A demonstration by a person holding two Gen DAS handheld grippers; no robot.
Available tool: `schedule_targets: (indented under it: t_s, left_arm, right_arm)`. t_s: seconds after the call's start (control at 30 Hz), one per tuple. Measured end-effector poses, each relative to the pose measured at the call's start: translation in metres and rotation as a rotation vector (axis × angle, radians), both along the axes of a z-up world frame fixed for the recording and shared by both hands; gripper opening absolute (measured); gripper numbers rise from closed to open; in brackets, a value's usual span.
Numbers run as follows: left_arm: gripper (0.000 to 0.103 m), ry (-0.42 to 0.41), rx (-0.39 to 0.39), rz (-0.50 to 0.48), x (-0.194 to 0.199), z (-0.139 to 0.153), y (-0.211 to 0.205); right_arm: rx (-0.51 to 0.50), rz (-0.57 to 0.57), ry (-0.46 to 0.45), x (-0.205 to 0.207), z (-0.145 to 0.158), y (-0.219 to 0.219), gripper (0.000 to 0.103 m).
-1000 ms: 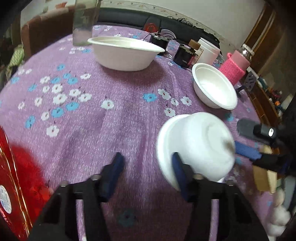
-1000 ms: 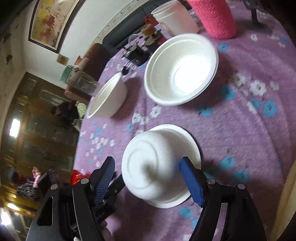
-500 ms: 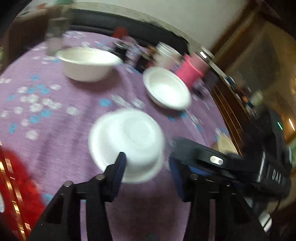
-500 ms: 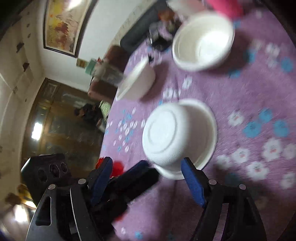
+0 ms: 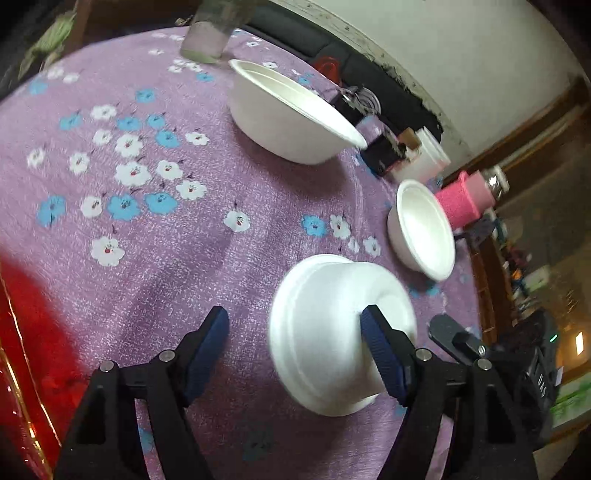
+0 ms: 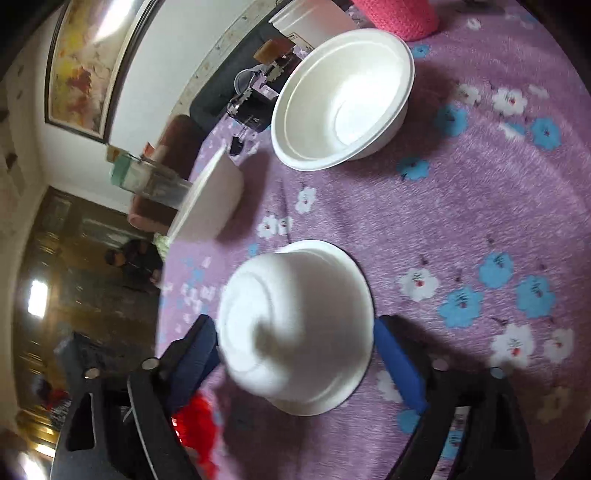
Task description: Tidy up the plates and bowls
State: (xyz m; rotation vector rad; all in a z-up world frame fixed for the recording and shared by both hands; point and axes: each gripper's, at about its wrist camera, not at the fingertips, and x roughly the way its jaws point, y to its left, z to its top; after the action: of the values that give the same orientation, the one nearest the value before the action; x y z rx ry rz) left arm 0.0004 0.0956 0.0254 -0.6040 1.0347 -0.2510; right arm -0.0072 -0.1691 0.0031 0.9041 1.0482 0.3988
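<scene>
A white foam bowl [image 5: 332, 332] lies upside down on the purple flowered tablecloth [image 5: 166, 240]. It also shows in the right wrist view [image 6: 295, 325]. My left gripper [image 5: 295, 339] is open, its right finger against the bowl's side. My right gripper [image 6: 295, 350] is open, with a finger on each side of the same bowl. A second white bowl [image 5: 421, 229] stands upright to the right; it also shows in the right wrist view [image 6: 343, 96]. A larger white bowl [image 5: 288, 114] stands upright at the back, also in the right wrist view [image 6: 210, 203].
A pink knitted cup sleeve [image 5: 465, 199], a white cup [image 6: 310, 22] and dark small items [image 5: 384, 155] stand at the table's far edge. A glass [image 5: 210, 33] stands behind the large bowl. A red box [image 5: 22, 369] is at my left.
The left view swung right and then back, so the upturned bowl is again by my left gripper's right finger. My right gripper has come closer around the bowl.
</scene>
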Motion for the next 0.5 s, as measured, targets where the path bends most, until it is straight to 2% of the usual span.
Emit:
schedule_targets:
  t_s: [0.03, 0.07, 0.13, 0.2, 0.3, 0.37, 0.47, 0.5]
  left_arm:
    - [0.076, 0.005, -0.020, -0.015, 0.000, -0.002, -0.001]
    - [0.076, -0.001, -0.021, -0.016, 0.000, -0.003, -0.001]
    - [0.083, -0.004, -0.022, -0.011, -0.001, -0.003, -0.002]
    - [0.084, -0.015, -0.030, 0.006, -0.002, -0.001, 0.001]
    - [0.084, -0.005, -0.094, 0.020, -0.003, 0.000, 0.011]
    - [0.084, 0.007, -0.169, 0.010, -0.003, 0.000, 0.016]
    - [0.087, -0.020, -0.150, 0.018, -0.007, 0.013, 0.018]
    - [0.088, -0.028, -0.158, 0.017, -0.009, 0.016, 0.019]
  right_arm:
    - [0.127, 0.036, 0.001, 0.001, -0.008, 0.000, 0.093]
    - [0.190, 0.046, 0.001, -0.001, -0.011, 0.000, 0.093]
    - [0.178, 0.060, -0.028, -0.004, -0.006, 0.007, 0.093]
    - [0.212, 0.071, -0.039, -0.003, -0.003, 0.010, 0.094]
    - [0.287, 0.072, -0.063, -0.001, -0.001, 0.008, 0.094]
    - [0.337, 0.100, -0.085, -0.001, 0.002, 0.010, 0.093]
    - [0.369, 0.151, -0.129, -0.001, 0.015, 0.024, 0.091]
    - [0.385, 0.173, -0.149, 0.000, 0.020, 0.030, 0.087]
